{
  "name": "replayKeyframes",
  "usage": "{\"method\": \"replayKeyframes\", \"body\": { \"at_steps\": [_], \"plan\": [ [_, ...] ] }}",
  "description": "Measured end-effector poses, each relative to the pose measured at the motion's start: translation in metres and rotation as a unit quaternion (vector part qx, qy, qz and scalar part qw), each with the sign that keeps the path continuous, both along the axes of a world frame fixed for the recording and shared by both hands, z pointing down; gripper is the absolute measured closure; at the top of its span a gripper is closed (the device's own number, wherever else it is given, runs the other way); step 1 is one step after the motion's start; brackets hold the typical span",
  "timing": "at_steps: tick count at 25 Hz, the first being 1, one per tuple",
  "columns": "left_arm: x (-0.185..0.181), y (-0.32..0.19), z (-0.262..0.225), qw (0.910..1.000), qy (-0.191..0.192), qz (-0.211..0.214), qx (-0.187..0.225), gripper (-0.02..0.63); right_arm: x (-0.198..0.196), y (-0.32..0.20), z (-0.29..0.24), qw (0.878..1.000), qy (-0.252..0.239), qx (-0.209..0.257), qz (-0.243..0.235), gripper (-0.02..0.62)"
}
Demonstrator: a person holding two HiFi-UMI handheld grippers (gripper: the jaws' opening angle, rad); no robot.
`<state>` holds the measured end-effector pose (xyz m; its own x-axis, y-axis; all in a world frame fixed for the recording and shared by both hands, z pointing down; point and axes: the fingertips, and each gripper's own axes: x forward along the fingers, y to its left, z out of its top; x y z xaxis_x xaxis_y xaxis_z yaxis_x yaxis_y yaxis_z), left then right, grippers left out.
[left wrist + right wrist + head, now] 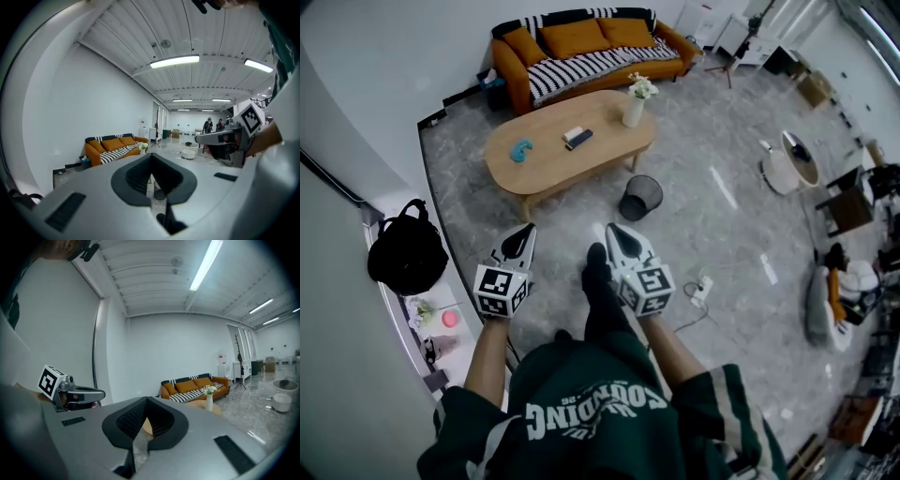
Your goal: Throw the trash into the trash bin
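A black wire trash bin [640, 197] stands on the floor by the near edge of the oval wooden coffee table [544, 169]. On the table lie a small blue item [521, 150] and a black-and-white item [577, 137]. My left gripper [523, 234] and right gripper [614, 230] are held side by side in front of me, well short of the table, both shut and holding nothing. In the left gripper view the bin [160, 193] shows through the slit of my left gripper [151, 158]. The right gripper [146, 401] view shows a sliver of the table [146, 426].
A white vase with flowers [635, 105] stands on the table's right end. Behind it is an orange sofa [581, 47]. A black bag [406, 251] sits at the left wall. A power strip and cable [701, 291] lie on the floor to the right, with clutter further right.
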<state>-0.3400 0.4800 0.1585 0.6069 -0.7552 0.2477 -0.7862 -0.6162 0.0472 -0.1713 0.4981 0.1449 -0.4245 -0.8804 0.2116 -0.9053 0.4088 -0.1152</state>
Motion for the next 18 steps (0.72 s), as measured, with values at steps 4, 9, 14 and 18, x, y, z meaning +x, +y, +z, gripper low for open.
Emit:
{"method": "replayKeyframes", "body": {
  "at_steps": [4, 9, 14, 18],
  "plan": [
    [0.0, -0.046, 0.009, 0.9998, -0.005, -0.016, -0.005, 0.604, 0.001, -0.05, 0.013, 1.0, -0.007, -0.006, -0.014, 0.595],
    [0.002, -0.131, 0.028, 0.9989, -0.016, -0.037, -0.023, 0.604, 0.002, -0.144, 0.03, 0.999, -0.018, -0.016, -0.033, 0.595],
    [0.013, -0.226, 0.044, 0.9967, -0.028, -0.062, -0.045, 0.604, 0.003, -0.242, 0.041, 0.997, -0.017, -0.036, -0.072, 0.596],
    [0.02, -0.293, 0.048, 0.9931, -0.031, -0.094, -0.062, 0.604, 0.007, -0.323, 0.036, 0.993, -0.016, -0.044, -0.111, 0.595]
  ]
}}
